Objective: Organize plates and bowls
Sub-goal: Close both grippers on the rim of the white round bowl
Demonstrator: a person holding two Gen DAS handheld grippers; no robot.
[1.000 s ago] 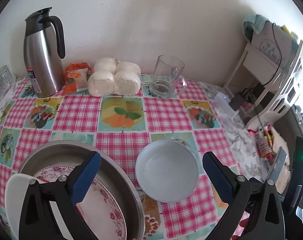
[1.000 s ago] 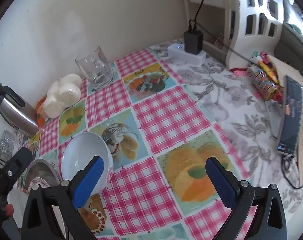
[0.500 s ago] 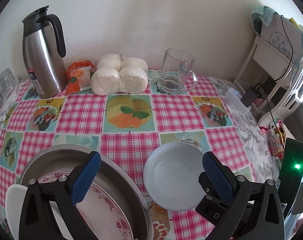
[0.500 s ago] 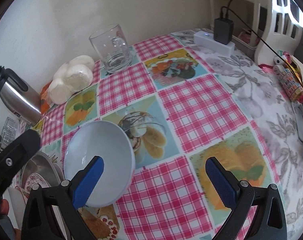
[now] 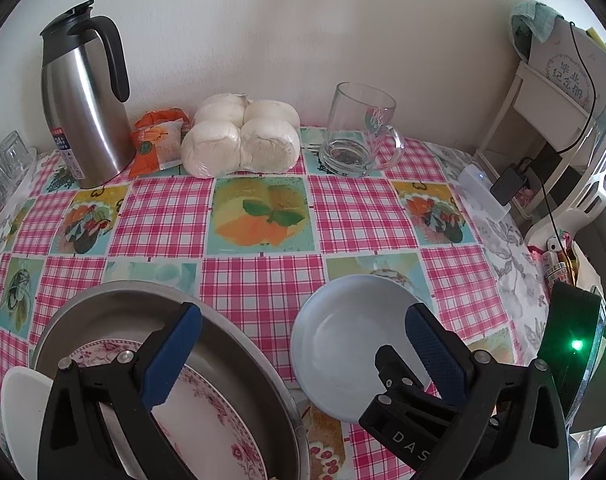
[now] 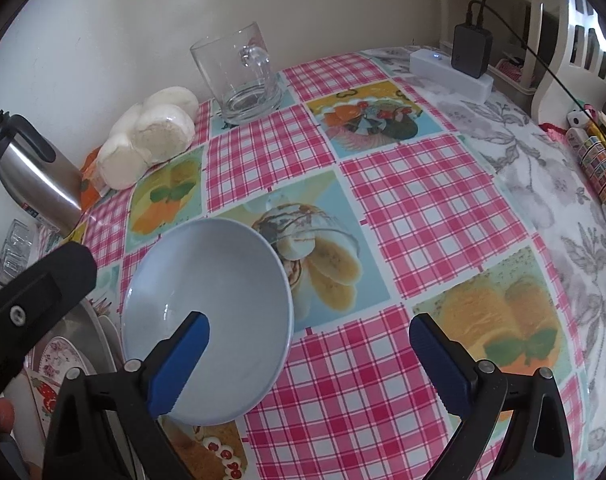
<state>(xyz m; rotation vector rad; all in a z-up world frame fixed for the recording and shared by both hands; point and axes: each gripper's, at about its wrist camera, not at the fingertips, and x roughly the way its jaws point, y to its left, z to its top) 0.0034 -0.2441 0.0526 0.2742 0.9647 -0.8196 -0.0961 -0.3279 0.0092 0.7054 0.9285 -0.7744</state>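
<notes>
A pale blue bowl (image 5: 343, 340) (image 6: 207, 304) stands upright on the checked tablecloth. My right gripper (image 6: 309, 364) is open at the bowl's near rim, with the left fingertip over the inside and the right fingertip out over the cloth. One of its black fingers (image 5: 399, 392) shows at the bowl's near edge in the left wrist view. My left gripper (image 5: 303, 354) is open and holds nothing. It hovers over the steel basin (image 5: 115, 300) (image 6: 97, 332), which holds a floral plate (image 5: 207, 412) (image 6: 59, 356). A white dish (image 5: 23, 408) leans at the basin's left.
Along the wall stand a steel thermos (image 5: 83, 112), an orange packet (image 5: 155, 140), bagged buns (image 5: 239, 136) and a glass mug (image 5: 359, 128). A power strip with a charger (image 6: 455, 68) and a white shelf (image 5: 543, 100) are at the right. Small glasses (image 5: 3, 168) stand far left.
My right gripper has come in toward the bowl, and its left finger now reaches over the rim. The left gripper has shifted slightly, staying open over the basin.
</notes>
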